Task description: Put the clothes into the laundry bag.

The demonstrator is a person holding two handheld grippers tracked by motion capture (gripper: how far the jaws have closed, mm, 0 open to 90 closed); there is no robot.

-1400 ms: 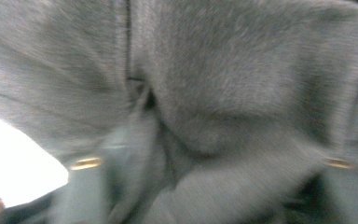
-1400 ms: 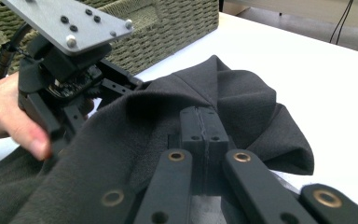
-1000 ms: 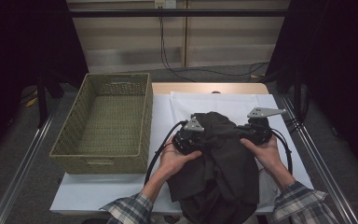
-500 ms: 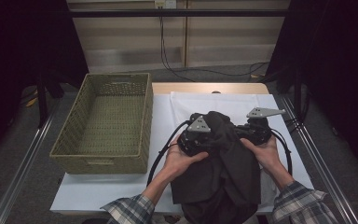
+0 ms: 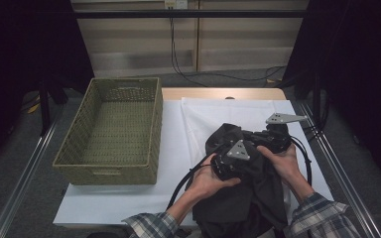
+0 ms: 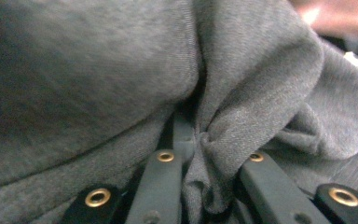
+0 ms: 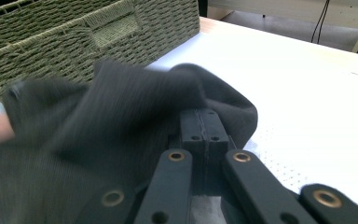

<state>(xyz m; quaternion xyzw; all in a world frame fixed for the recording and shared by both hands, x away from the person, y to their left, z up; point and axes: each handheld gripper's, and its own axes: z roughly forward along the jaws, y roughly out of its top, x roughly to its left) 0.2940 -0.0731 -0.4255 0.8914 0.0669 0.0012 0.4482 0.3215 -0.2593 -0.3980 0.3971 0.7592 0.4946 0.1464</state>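
Table w/ white cloth; wicker basket & dark garment on it.

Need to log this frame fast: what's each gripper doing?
Left gripper: shut on the dark grey garment.
Right gripper: shut, pinching the garment's edge.

Dark garment pinched in tongs showing soft matt knit cloth; matt black plastic jaws; basket beyond them looking rough woven fibre.

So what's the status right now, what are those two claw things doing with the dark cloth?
Left gripper and right gripper both shut on the dark grey garment. Garment bunched over the white sheet. Wicker basket beside, nothing in the way.
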